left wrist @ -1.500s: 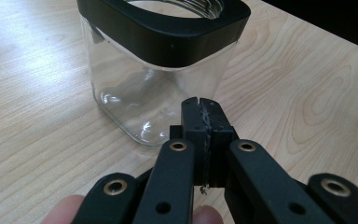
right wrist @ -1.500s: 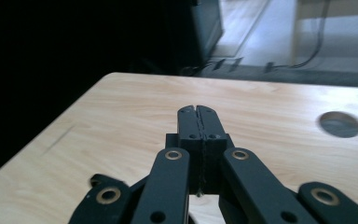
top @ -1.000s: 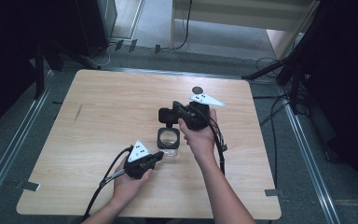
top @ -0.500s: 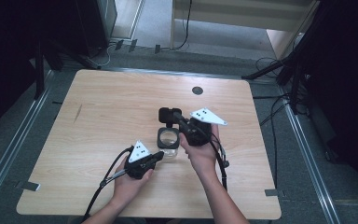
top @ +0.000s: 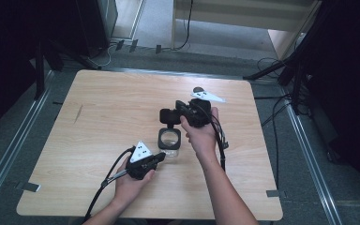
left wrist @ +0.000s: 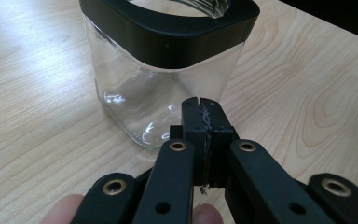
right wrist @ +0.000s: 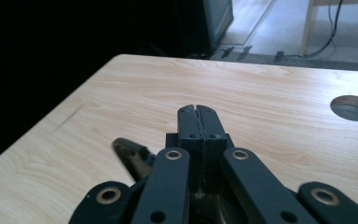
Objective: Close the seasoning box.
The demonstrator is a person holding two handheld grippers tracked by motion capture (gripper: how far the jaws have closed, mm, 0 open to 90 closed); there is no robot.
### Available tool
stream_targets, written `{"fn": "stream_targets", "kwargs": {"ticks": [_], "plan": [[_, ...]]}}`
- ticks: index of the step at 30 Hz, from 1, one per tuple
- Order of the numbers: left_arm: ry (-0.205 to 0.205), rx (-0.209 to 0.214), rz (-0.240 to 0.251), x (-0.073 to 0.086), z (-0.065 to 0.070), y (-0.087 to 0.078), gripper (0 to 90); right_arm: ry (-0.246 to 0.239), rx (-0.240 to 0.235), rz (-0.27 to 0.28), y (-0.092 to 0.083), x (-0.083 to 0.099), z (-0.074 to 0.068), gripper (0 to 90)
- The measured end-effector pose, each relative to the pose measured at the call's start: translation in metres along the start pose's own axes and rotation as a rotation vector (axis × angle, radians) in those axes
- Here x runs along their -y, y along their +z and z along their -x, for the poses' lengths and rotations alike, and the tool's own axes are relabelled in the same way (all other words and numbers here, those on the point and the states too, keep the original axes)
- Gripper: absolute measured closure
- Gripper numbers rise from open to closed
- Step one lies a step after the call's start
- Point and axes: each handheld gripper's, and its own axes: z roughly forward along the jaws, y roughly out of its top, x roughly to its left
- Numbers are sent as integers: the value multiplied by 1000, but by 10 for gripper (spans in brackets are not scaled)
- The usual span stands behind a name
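High view sets a square glass jar (top: 169, 139) with a black collar near the middle of the wooden table (top: 98, 117), between the two hands. The left gripper (top: 159, 157) lies just beside its near corner; the right gripper (top: 165, 115) is held just past its far side, pointing left. A round hole (top: 198, 89) in the tabletop sits behind the right hand (top: 201, 136).

Left gripper view brings the jar (left wrist: 168, 65) close: clear, nothing inside, lidless, upright directly ahead of the left gripper's (left wrist: 200, 105) clenched jaws, whether touching cannot be told. Right gripper view looks over bare table (right wrist: 168, 98) toward the hole (right wrist: 353, 108), the right gripper's (right wrist: 197, 112) jaws pressed together and grasping nothing.
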Motion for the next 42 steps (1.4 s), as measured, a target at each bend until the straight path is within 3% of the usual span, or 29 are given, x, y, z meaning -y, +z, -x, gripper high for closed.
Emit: {"fn": "stream_targets", "kwargs": {"ticks": [3,7,13,14,16,19,24,27,29,30,32,34,37,42], "plan": [[4,-6,-1,0,1,1,900,-6,-24,9,-13,9,-3,900],[8,-11,-1,-1,2,2,900,-66,-24,-21,-23,30,-11,900],[8,-9,-3,-1,1,1,900,-95,-29,-102,-19,79,-15,900],[8,-9,-3,-1,1,2,900,-82,-45,-65,-20,86,-14,900],[10,-11,-1,-1,1,1,900,-63,-49,-53,-21,86,-12,900],[11,-2,16,0,0,-2,900,-73,-42,7,-27,80,-11,900],[6,24,34,2,-5,-16,900,-83,4,70,-44,71,-2,891],[18,21,46,1,-11,-31,864,-86,30,128,-61,68,14,622],[5,45,85,0,-20,-43,766,-71,85,121,-70,68,24,433],[1,48,107,1,-24,-48,668,-60,94,120,-75,69,30,358],[4,10,102,2,-32,-58,441,-63,94,123,-85,74,41,273],[-20,-13,97,4,-42,-69,264,-39,102,135,-95,80,52,263],[-44,-10,116,10,-59,-88,174,-32,152,141,-108,88,66,263],[-72,-90,133,21,-83,-118,142,-17,226,127,-129,108,93,264]]}}
